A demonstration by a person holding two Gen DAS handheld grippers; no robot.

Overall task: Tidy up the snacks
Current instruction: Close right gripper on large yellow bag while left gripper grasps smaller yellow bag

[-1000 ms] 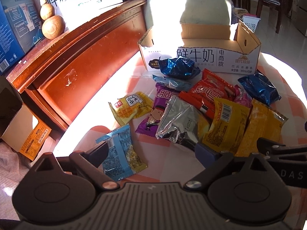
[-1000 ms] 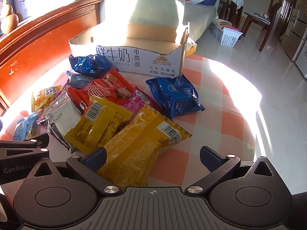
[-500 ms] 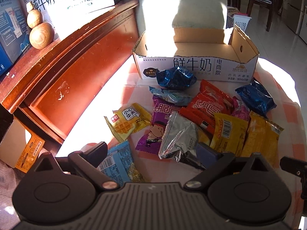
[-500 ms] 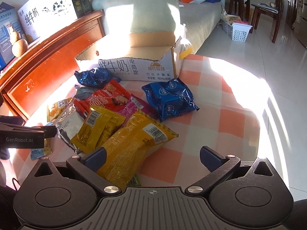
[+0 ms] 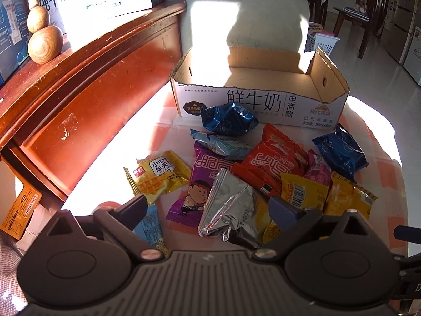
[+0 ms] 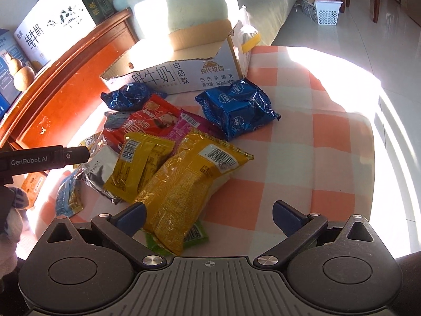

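Note:
A pile of snack packets lies on a checked cloth in front of an open, empty milk carton box (image 5: 263, 102), also in the right wrist view (image 6: 181, 75). The pile holds a silver packet (image 5: 231, 208), a purple packet (image 5: 202, 181), a red packet (image 5: 273, 160), a yellow waffle packet (image 5: 158, 179), blue packets (image 5: 229, 118) and a big yellow bag (image 6: 189, 184). My left gripper (image 5: 208, 208) is open and empty, above the pile's near edge. My right gripper (image 6: 208, 213) is open and empty, over the big yellow bag's near end.
A red-brown wooden headboard (image 5: 86, 92) runs along the left, with a wooden gourd (image 5: 43, 39) and milk cartons on top. The checked orange-and-white cloth (image 6: 329, 142) extends right. A white basket (image 6: 325, 11) and chairs stand on the floor beyond.
Both grippers have pulled back and risen from the pile, so the box and packets look farther off. Both stay open and empty. No packet has moved.

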